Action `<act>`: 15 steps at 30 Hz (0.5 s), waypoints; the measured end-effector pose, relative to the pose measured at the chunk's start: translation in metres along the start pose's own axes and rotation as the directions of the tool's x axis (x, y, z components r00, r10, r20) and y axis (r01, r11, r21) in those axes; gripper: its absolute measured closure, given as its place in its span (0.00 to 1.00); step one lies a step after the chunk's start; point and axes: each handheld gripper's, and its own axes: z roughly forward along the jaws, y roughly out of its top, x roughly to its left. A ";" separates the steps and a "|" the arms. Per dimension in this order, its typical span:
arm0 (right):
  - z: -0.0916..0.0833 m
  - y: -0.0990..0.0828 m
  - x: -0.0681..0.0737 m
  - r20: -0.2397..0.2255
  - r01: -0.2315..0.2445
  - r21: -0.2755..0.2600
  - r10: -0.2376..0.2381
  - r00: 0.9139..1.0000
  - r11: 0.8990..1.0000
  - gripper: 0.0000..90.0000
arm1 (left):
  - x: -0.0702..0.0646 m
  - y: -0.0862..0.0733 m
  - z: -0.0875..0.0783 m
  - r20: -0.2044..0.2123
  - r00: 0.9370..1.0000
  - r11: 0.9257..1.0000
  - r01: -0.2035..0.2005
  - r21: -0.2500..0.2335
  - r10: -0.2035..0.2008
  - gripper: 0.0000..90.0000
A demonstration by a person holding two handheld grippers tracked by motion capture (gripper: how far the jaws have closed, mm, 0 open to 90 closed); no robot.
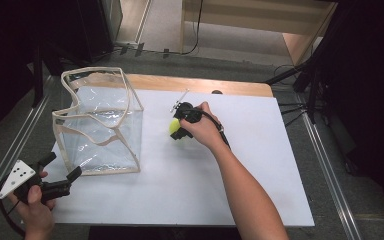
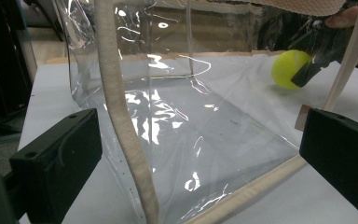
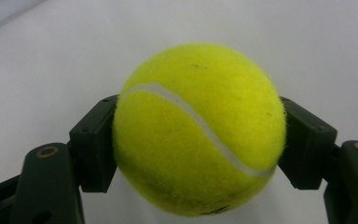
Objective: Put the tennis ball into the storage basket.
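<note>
A yellow tennis ball (image 3: 198, 128) sits between the two black jaws of my right gripper (image 3: 198, 144), which press on its sides just over the white table. From the high view the ball (image 1: 174, 127) shows under my right gripper (image 1: 180, 131) near the table's middle. A clear plastic bag with beige trim (image 1: 100, 122) stands open at the left. My left gripper (image 1: 60, 175) is open at the bag's near left corner, its jaws standing apart on either side of the beige corner seam (image 2: 121, 121) without pressing it. Through the clear bag the ball (image 2: 289, 69) shows.
The white sheet (image 1: 260, 165) covers a wooden table (image 1: 205, 84). Metal rails run along the left (image 1: 10, 150) and right (image 1: 325, 165) edges. Dark stands and cables are at the back right (image 1: 300, 75).
</note>
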 end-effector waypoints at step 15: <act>-0.024 0.012 0.005 -0.047 0.044 -0.043 -0.046 0.998 0.998 0.27 | 0.000 0.000 0.000 0.006 1.000 1.000 -0.007 0.004 0.007 0.00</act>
